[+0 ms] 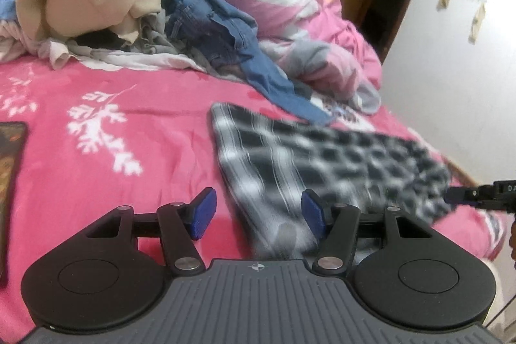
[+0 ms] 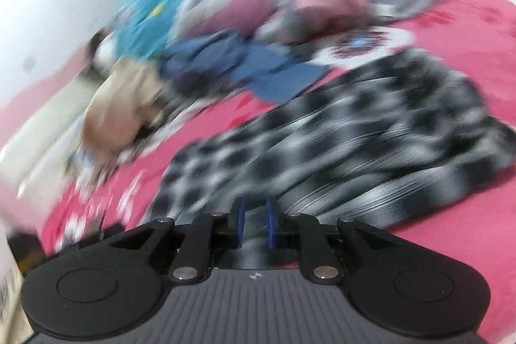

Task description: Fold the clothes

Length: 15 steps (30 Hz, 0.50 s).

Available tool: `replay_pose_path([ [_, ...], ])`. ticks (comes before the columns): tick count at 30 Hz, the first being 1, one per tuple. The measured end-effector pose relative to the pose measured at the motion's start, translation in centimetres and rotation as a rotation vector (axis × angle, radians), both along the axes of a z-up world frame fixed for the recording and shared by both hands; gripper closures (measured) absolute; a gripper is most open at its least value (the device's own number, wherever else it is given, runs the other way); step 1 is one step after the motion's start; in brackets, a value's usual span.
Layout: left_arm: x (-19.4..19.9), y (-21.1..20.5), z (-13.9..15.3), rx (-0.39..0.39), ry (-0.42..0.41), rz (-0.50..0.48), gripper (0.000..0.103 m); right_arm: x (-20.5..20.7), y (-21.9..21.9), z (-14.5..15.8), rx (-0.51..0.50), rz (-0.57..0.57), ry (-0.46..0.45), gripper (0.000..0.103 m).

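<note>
Black-and-white checked garment [image 1: 322, 157] lay flat on pink floral bedsheet [image 1: 129, 118]; left gripper [image 1: 256, 215] gaped, empty, above its near edge; right gripper [image 2: 256, 223] slightly parted, pads clear of cloth; jeans [image 1: 232, 37] heaped behind.

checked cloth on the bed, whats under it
The checked cloth lies flat on the pink floral bedcover, which shows all around it. Whatever sits beneath its middle is covered and cannot be seen.

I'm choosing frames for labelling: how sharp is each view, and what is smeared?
Left wrist view: mostly sharp, jeans and pink bedspread crisp; only the checked shirt is motion-smeared. Right wrist view: heavy motion blur everywhere except the right tool; checked shirt there streaked. Both show fisheye bending at edges.
</note>
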<state>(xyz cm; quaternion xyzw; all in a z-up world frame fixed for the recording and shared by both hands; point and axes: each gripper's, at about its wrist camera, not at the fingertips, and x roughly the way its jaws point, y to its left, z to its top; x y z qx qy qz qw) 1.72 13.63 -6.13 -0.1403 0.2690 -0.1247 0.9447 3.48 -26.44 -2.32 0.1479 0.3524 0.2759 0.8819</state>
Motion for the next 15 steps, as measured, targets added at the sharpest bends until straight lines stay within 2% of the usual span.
replay_pose_path([
  [4, -2.3, -1.5, 0.1, 0.066, -0.001, 0.002, 0.045, -2.4, 4.4, 0.1, -0.126, 0.148, -0.133, 0.088],
  [7, -3.8, -3.1, 0.4, 0.121, -0.034, -0.022, 0.045, -3.8, 7.3, 0.2, -0.226, 0.258, -0.272, 0.088],
  [11, -4.8, -5.8, 1.0, 0.218, -0.095, -0.125, 0.045, -5.8, 10.9, -0.5, -0.485, 0.423, -0.498, 0.088],
  [15, -5.2, -8.7, 0.6, 0.36, -0.14, -0.247, 0.045, -6.5, 12.5, -1.3, -0.624, 0.59, -0.608, 0.088],
])
